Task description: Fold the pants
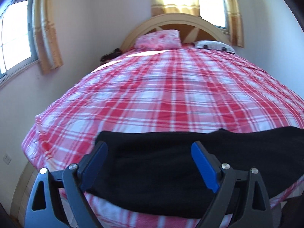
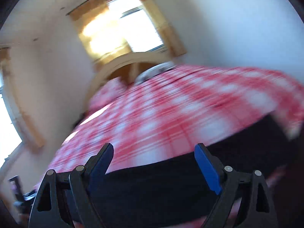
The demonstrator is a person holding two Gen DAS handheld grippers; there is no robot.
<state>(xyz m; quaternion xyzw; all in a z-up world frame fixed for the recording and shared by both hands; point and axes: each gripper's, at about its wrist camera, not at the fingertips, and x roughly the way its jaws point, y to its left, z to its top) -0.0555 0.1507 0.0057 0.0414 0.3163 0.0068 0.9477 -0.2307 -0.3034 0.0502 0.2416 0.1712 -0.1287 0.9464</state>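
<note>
Lying flat across the near edge of the red-and-white plaid bedspread (image 1: pixel 152 95), the black soft-fabric pants (image 1: pixel 161 171) are probably spread there to give a smooth folding surface. The left gripper (image 1: pixel 149 146) hovers over the garment, blue-padded jaws spread wide, gripping nothing. The right gripper (image 2: pixel 153 148), in a motion-blurred view, is likewise wide open and empty above the pants' near edge.

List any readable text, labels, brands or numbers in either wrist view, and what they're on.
None readable.
black pants: plain, no tag or print showing.
plaid bedspread: pattern only.
pink pillow: floral print, no words.
left tool and right tool: no markings visible.
The right wrist view is motion-blurred.
</note>
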